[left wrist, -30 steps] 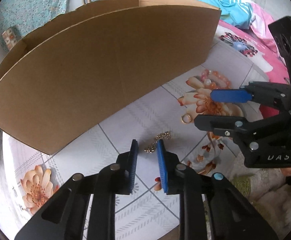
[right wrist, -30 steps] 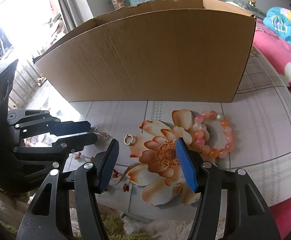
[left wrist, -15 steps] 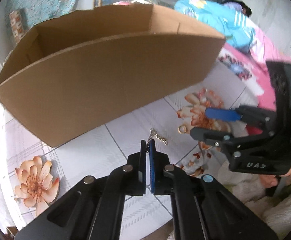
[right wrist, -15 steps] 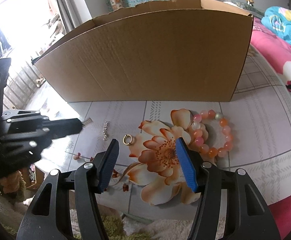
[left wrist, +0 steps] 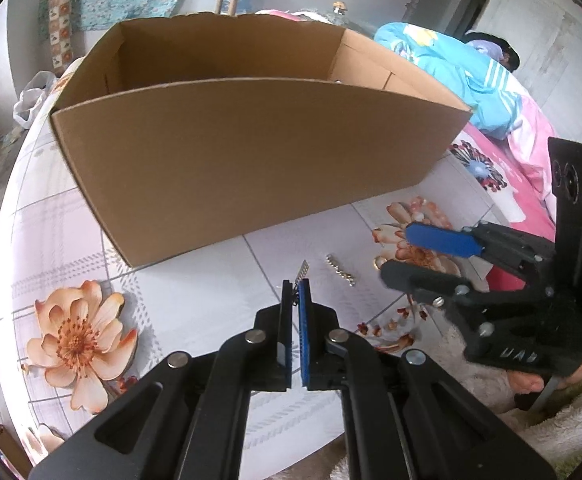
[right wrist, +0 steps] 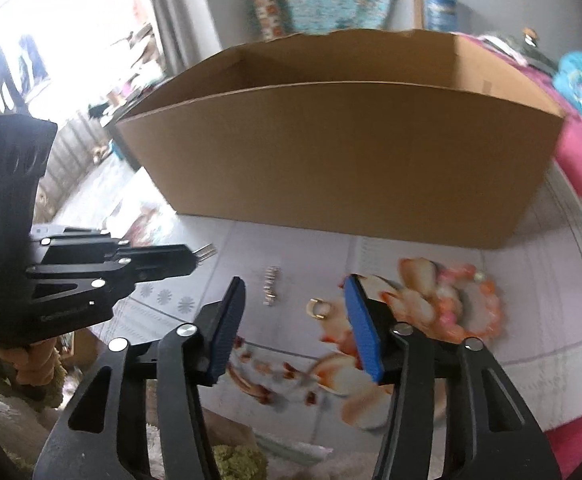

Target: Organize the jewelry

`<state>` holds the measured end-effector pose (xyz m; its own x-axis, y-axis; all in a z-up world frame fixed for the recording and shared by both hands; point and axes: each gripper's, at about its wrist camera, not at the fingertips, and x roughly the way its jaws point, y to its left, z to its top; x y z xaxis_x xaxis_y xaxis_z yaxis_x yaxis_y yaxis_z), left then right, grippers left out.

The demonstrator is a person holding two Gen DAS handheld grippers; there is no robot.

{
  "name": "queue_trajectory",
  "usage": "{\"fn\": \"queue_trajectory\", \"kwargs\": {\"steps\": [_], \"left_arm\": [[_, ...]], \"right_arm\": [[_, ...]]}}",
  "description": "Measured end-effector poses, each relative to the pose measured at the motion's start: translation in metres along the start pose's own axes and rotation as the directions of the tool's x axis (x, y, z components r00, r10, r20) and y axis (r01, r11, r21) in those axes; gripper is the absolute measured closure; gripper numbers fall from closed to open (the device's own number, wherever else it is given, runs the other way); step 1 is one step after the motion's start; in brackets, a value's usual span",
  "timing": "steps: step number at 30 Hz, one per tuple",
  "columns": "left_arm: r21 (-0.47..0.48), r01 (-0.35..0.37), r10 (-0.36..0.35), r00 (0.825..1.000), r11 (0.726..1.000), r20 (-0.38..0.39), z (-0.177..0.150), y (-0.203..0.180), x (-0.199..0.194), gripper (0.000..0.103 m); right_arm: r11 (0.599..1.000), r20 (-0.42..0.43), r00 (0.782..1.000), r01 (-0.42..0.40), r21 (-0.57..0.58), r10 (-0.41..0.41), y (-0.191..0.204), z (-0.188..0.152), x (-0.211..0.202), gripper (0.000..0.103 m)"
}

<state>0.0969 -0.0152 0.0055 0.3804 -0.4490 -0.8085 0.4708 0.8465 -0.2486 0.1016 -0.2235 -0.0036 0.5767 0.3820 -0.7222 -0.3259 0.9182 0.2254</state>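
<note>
Left gripper (left wrist: 296, 286): jaws clenched on a small silver clip (left wrist: 302, 270), which sticks out past the tips, lifted clear of the desk (left wrist: 195, 292).
Right gripper (right wrist: 293, 290): jaws apart and closing, nothing between the pads; it hangs over the floral cloth with the ring (right wrist: 317, 307) seen on the desk in the gap beyond the tips.
Chain (right wrist: 271, 285): a short silver piece lying loose on the desk, between the two grippers and just left of the ring in the right wrist view.
Bracelet (right wrist: 471, 304): pink and orange beads, blurred, resting on the printed flower to the right of the right gripper's blue pad.
Box (left wrist: 251, 152): open-topped cardboard, standing on the desk behind all the jewelry; from these views its inside looks bare, though the floor is mostly hidden by the near wall.
Desk: covered in a pale checked cloth with large orange flowers.
Person: a hand (right wrist: 31, 364) grips the left gripper's handle at the lower left of the right wrist view.
Backdrop: bright bedding in blue and pink at right, a patterned curtain at rear.
</note>
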Motion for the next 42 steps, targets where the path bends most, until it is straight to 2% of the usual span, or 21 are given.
{"fn": "queue_trajectory", "kwargs": {"steps": [6,12,14,15,23,31,36,42], "left_arm": [[-0.007,-0.008,0.008,1.0,1.0,0.01,-0.004,0.011,-0.008,0.101],[-0.01,-0.006,0.007,1.0,1.0,0.012,-0.005,0.014,-0.008,0.101],[-0.011,-0.008,0.008,1.0,1.0,0.014,-0.005,0.013,-0.007,0.101],[-0.011,-0.008,0.009,1.0,1.0,0.016,-0.005,0.013,-0.007,0.101],[-0.008,-0.012,0.013,0.999,1.0,0.031,-0.006,0.012,-0.013,0.101],[0.013,-0.014,0.013,0.998,1.0,0.066,-0.005,0.004,-0.031,0.101],[0.04,0.018,-0.023,0.99,0.999,0.139,0.012,-0.004,-0.06,0.101],[0.129,0.02,-0.051,0.969,0.992,0.242,0.051,-0.017,-0.085,0.101]], "right_arm": [[0.999,-0.046,0.999,0.019,-0.045,-0.021,0.014,0.001,0.022,0.081],[0.995,-0.067,0.997,0.038,-0.091,-0.045,0.018,0.002,0.035,0.09],[0.992,-0.07,0.995,0.056,-0.11,-0.064,0.022,0.003,0.035,0.1],[0.992,-0.074,0.995,0.053,-0.112,-0.062,0.022,0.004,0.036,0.102],[0.996,-0.057,0.998,0.024,-0.087,-0.029,0.022,0.004,0.03,0.103],[0.999,0.006,1.0,-0.014,-0.053,0.015,0.015,0.003,-0.006,0.103],[0.998,0.097,0.994,-0.054,-0.028,0.056,0.009,0.02,-0.039,0.103],[0.996,0.236,0.968,-0.078,-0.042,0.086,0.003,0.061,-0.062,0.103]]}}
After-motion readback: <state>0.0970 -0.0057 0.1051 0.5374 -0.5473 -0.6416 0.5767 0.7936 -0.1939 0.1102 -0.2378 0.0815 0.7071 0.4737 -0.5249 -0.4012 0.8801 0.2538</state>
